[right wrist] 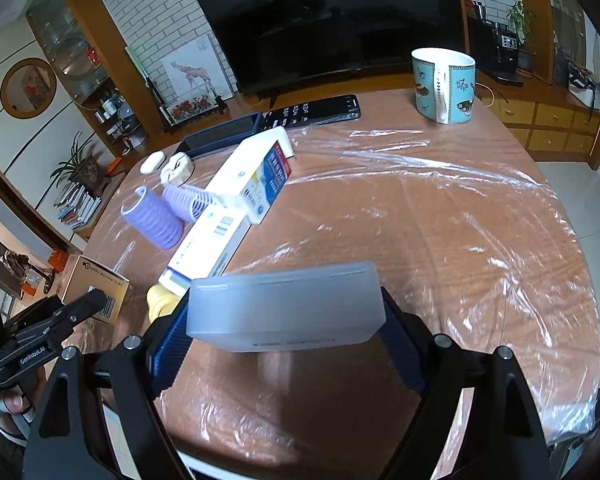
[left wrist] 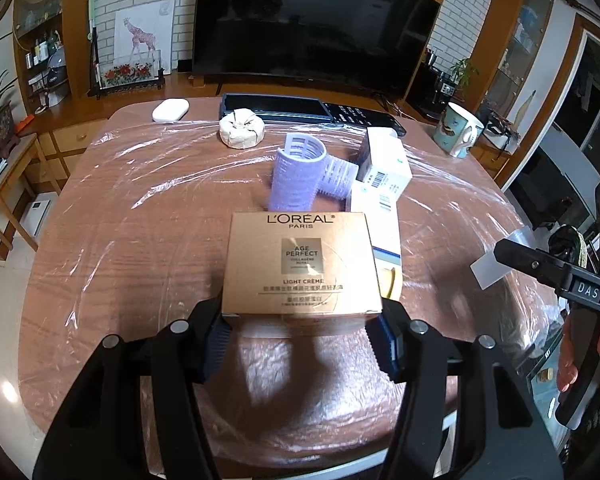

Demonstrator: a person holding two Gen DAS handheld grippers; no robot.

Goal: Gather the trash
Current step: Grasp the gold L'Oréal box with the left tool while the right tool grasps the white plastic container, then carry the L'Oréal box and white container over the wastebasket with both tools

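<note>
My left gripper (left wrist: 300, 340) is shut on a gold L'Oréal cream box (left wrist: 302, 264) and holds it above the plastic-covered table (left wrist: 140, 208). My right gripper (right wrist: 286, 344) is shut on a translucent white plastic case (right wrist: 288, 306), lifted over the table; that case also shows at the right of the left wrist view (left wrist: 490, 266). The gold box shows at the left of the right wrist view (right wrist: 94, 286). Behind lie two purple hair rollers (left wrist: 300, 168), white cartons (left wrist: 384, 168) and a round white wrapped packet (left wrist: 242, 128).
A blue patterned mug (right wrist: 444, 86) stands at the far right of the table. A dark tray (left wrist: 272, 106), a black remote (left wrist: 360, 116) and a white earbud case (left wrist: 170, 110) lie at the far edge. A yellow object (right wrist: 160, 304) sits beside the cartons.
</note>
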